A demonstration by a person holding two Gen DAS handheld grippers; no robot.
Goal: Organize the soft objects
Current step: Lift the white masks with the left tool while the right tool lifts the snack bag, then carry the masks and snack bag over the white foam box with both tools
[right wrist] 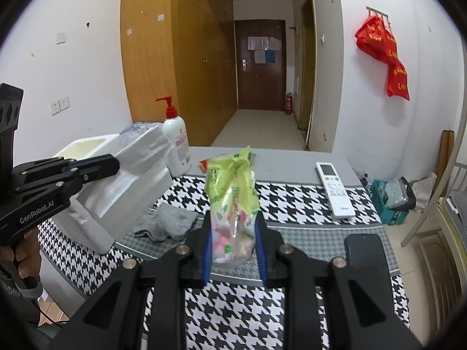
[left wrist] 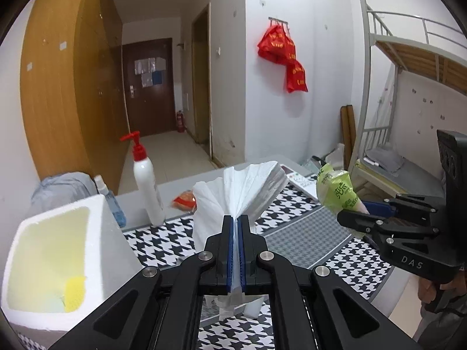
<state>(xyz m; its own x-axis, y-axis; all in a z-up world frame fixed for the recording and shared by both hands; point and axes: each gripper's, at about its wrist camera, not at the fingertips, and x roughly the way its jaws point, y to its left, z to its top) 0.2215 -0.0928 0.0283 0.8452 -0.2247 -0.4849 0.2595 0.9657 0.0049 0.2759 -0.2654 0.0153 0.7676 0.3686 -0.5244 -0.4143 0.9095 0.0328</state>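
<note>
My left gripper (left wrist: 236,221) is shut on a stack of white tissues (left wrist: 248,189), which fans out above the fingertips. The right wrist view shows this gripper (right wrist: 112,166) at the left with the tissues (right wrist: 149,148) in front of a white foam box (right wrist: 87,233). My right gripper (right wrist: 233,227) is shut on a crumpled green and clear plastic packet (right wrist: 232,192), held upright above the houndstooth mat (right wrist: 292,201). In the left wrist view that gripper (left wrist: 347,218) enters from the right with the packet (left wrist: 335,186). A grey sock (right wrist: 166,221) lies on the mat beside the box.
The foam box (left wrist: 99,227) stands open at the left with a yellow sponge (left wrist: 74,291) inside. Behind it are a red-pump bottle (left wrist: 147,186) and a small blue-labelled bottle (left wrist: 112,204). An orange packet (left wrist: 184,199), a white remote (right wrist: 335,188) and a black phone (right wrist: 366,253) lie on the table.
</note>
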